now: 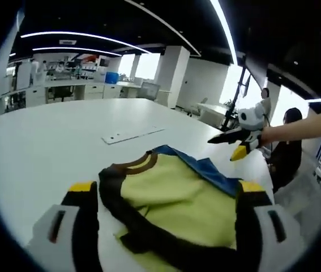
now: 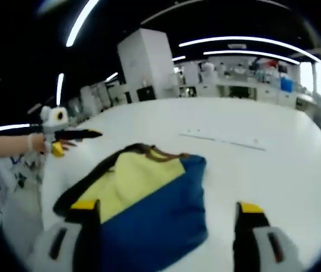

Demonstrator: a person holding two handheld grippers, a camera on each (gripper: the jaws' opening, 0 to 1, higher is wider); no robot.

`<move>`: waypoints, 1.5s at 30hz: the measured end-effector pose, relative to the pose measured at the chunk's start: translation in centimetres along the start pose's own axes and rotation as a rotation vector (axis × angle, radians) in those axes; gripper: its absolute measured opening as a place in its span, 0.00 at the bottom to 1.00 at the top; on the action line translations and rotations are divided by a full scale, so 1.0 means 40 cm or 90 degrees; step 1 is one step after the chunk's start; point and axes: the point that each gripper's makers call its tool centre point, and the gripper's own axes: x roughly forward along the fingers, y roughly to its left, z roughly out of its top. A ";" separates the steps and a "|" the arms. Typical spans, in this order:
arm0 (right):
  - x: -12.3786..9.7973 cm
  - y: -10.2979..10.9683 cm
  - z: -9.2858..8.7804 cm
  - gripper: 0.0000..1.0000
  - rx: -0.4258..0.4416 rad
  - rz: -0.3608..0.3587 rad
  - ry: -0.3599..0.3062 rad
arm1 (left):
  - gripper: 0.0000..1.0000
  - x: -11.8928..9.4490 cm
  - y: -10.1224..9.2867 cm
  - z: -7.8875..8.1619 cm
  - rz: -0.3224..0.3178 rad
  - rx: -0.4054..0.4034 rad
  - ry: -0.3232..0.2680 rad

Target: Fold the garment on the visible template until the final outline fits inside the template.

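Folded yellow-blue garment [image 1: 171, 204] near white table [image 1: 47, 141] edge; left gripper [image 1: 168, 226] and right gripper [image 2: 166, 226] released, jaws spread; template apparently hidden

garment [image 1: 171, 209] cut off at bottom edge, distant shelving [image 1: 64, 71] too small to read
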 end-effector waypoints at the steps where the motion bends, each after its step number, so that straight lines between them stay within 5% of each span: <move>1: -0.007 0.003 -0.001 0.99 -0.004 0.000 -0.001 | 0.98 -0.008 0.001 0.000 0.003 0.004 -0.005; 24: -0.179 0.092 -0.111 0.96 -0.059 -0.024 0.007 | 0.94 -0.143 -0.153 -0.085 -0.023 0.024 0.015; 39: -0.234 0.152 -0.146 0.96 -0.083 -0.031 -0.006 | 0.93 -0.195 -0.172 -0.100 -0.024 0.033 0.008; 45: -0.244 0.215 -0.156 0.91 -0.189 -0.031 0.006 | 0.91 -0.213 -0.199 -0.116 -0.017 0.052 0.011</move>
